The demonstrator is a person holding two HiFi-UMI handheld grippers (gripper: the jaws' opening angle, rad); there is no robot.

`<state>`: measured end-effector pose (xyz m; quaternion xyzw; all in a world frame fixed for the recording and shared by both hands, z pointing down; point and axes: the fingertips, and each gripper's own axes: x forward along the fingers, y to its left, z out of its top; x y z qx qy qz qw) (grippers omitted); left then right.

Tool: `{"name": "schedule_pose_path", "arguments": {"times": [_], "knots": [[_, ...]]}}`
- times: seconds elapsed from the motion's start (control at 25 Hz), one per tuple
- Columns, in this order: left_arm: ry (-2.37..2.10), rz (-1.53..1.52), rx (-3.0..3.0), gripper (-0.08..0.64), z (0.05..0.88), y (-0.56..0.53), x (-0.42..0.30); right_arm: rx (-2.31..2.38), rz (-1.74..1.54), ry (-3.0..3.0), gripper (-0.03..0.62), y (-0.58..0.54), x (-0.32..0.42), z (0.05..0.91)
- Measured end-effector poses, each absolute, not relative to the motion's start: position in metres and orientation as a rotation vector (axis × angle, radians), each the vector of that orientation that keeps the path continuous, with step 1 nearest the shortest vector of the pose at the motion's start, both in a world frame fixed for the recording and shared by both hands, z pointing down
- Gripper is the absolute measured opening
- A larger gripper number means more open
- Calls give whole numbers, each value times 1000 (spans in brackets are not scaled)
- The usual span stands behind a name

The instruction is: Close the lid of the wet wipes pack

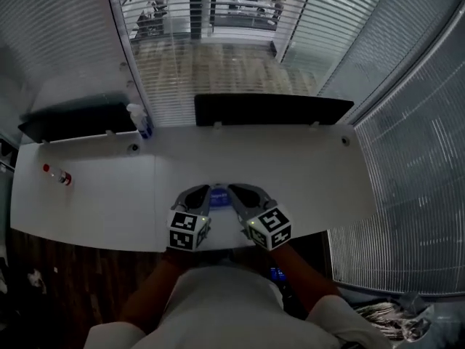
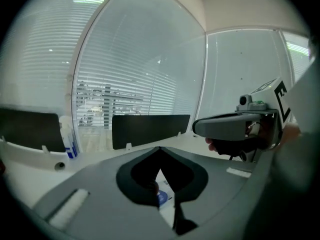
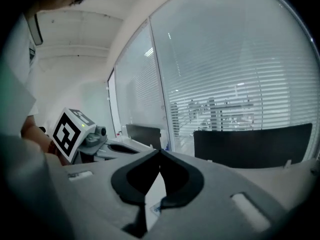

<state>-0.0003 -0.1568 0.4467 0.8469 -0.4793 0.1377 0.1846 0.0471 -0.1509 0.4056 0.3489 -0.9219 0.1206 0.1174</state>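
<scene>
Wet wipes pack (image 1: 219,195): lid position unreadable, closure unconfirmed; left gripper (image 2: 160,149) and right gripper (image 3: 160,151) above, jaws together, empty.

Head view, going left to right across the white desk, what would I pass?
Small bottle → spray bottle → left gripper → right gripper → hole near the desk's right end.

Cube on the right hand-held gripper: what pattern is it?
Black-and-white square markers on the cube; head view shows it best.
</scene>
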Motion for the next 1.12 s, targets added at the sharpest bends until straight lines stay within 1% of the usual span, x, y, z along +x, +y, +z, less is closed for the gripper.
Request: {"name": "schedule_pose_path", "arguments": {"times": [0.24, 0.56, 0.92, 1.12], "knots": [[-1323, 245, 2464, 3, 388, -140, 7, 1090, 155, -2781, 2, -121, 42, 333], [-1360, 47, 2591, 3, 319, -97, 14, 1157, 81, -2908, 2, -71, 46, 278], [-1381, -29, 2622, 3, 295, -78, 9, 1184, 24, -2963, 2, -49, 53, 246], [-1375, -13, 2627, 3, 294, -79, 16, 1177, 26, -2964, 0, -49, 56, 249]]}}
